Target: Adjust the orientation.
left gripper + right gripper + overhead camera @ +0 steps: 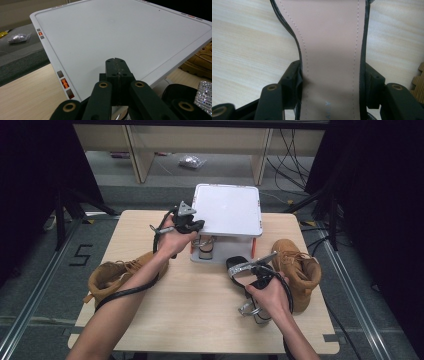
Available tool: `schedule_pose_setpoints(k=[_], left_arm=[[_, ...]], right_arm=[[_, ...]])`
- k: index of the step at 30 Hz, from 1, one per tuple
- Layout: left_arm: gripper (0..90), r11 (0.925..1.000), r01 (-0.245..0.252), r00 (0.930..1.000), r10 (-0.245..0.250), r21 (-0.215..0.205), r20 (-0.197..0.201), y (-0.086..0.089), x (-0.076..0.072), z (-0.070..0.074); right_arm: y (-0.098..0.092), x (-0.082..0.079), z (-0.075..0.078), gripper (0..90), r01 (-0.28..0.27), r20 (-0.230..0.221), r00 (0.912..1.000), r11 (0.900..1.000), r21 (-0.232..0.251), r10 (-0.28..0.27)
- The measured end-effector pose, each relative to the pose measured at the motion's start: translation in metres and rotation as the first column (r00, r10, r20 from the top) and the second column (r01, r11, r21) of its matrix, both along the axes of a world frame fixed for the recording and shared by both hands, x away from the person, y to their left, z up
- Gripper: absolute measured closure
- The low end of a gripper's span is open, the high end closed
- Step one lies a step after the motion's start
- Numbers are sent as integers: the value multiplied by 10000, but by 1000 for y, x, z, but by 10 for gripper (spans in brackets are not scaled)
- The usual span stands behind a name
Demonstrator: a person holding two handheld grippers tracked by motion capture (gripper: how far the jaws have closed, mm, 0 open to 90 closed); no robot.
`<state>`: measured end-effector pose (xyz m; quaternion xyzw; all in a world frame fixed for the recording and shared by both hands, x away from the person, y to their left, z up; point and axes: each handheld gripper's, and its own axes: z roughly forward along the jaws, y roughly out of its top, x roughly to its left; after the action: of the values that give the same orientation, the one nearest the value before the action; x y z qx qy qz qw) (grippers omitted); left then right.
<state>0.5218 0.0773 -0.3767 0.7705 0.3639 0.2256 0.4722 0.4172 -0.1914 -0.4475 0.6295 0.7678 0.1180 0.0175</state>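
Pale tabletop [200, 305]: my right tool [329, 82] clamps the stiff, light sandal [329, 50] across its insole; left tool [116, 72] closed, empty.

Most open room is the bare desk [200, 305] strip in the lower middle of the frame, between the two forearms. The white rack [228, 210] blocks the upper middle, and tan boots hem in both sides: one at left [117, 275], one at right [299, 270].
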Motion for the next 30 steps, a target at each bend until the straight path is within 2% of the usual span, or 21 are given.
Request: schedule_pose_setpoints(k=[1,12,13,23,26,27,30], left_arm=[[899,10000,2,10000,-2,6,5,0,0,0],[898,10000,2,10000,-2,16,18,0,0,0],[899,10000,-1,10000,1,17,19,0,0,0],[898,10000,2,10000,-2,21,18,0,0,0],[898,10000,0,10000,0,2,19,0,0,0],[899,10000,-8,10000,8,7,20,0,0,0],[899,10000,3,10000,-3,15,27,0,0,0]], right_arm=[[1,1,1,439,154,82,9998,9999,35,-154],[4,14,8,439,376,294,9989,9993,71,-377],[5,17,8,439,409,441,9982,9991,142,-415],[10,35,10,439,744,484,9960,9971,146,-750],[12,40,9,439,836,681,9940,9960,310,-856],[13,42,9,439,847,599,9945,9962,177,-856],[16,46,8,439,970,645,9931,9951,210,-982]])
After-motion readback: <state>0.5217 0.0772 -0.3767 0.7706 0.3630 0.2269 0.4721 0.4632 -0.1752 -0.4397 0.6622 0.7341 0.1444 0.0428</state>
